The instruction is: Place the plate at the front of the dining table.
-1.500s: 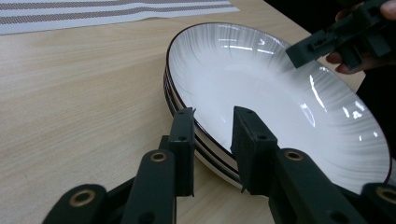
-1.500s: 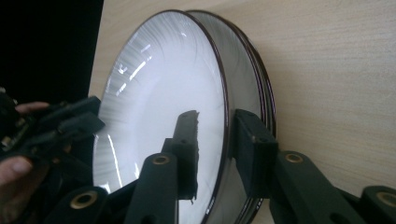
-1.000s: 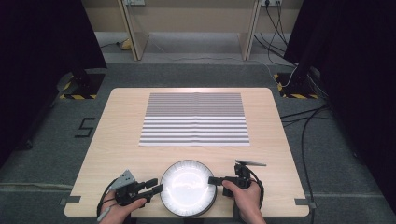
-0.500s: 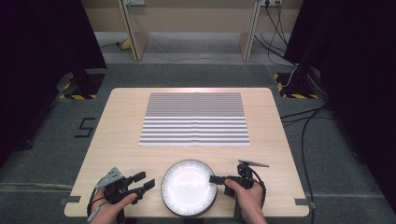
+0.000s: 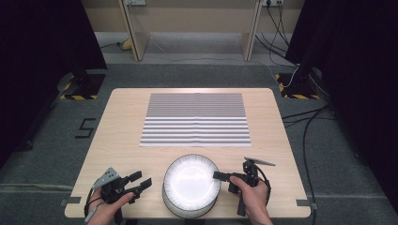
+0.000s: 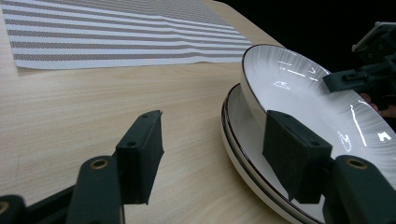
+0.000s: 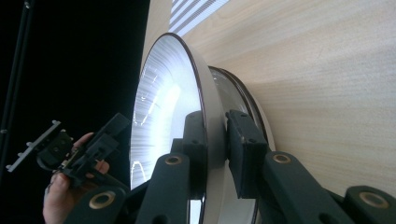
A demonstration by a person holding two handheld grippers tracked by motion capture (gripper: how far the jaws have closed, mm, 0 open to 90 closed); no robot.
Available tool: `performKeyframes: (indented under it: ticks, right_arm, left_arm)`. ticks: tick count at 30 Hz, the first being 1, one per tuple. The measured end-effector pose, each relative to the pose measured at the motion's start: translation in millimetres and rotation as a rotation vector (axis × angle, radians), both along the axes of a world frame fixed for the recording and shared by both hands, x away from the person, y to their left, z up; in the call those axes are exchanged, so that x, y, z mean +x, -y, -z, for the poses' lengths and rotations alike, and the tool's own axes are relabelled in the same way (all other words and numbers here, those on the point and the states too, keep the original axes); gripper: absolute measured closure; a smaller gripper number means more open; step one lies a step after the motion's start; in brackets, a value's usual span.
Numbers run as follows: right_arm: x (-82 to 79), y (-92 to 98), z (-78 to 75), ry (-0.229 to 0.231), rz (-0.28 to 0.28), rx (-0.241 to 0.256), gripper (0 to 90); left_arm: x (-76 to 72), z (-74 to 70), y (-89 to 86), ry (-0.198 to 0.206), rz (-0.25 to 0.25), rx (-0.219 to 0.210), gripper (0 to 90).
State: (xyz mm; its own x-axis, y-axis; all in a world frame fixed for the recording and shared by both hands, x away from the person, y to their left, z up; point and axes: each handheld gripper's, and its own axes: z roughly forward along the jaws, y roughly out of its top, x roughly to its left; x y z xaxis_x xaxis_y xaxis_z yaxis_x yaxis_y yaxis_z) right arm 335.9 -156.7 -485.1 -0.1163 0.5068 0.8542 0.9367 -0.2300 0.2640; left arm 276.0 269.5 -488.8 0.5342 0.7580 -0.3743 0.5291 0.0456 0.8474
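A white deep plate (image 5: 190, 180) with a dark rim sits on top of a stack of flatter plates (image 6: 238, 135) near the table's front edge. My right gripper (image 5: 218, 176) is at its right side, shut on the rim, with one jaw inside and one outside the top plate (image 7: 159, 102). My left gripper (image 5: 141, 180) is open just left of the stack, a little apart from it and holding nothing. In the left gripper view the open left gripper (image 6: 217, 158) points at the deep plate (image 6: 303, 93).
A grey-and-white striped placemat (image 5: 196, 119) lies flat on the far half of the wooden table (image 5: 122, 140). Bare wood surrounds the stack. Cables (image 5: 305, 117) run over the floor to the right, and dark curtains stand on both sides.
My left gripper has drawn back to the left, off the plate's left rim, and now stands open. The right gripper has stayed clamped on the right rim.
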Motion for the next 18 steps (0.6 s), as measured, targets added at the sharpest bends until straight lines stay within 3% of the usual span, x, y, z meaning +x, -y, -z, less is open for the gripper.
performKeyframes:
  ticks: [18]
  right_arm:
    - [8.0, 3.4, -11.3, 0.03, 0.019, 0.013, 77.8]
  left_arm:
    - [0.7, 5.6, -3.8, -0.012, -0.022, 0.004, 37.4]
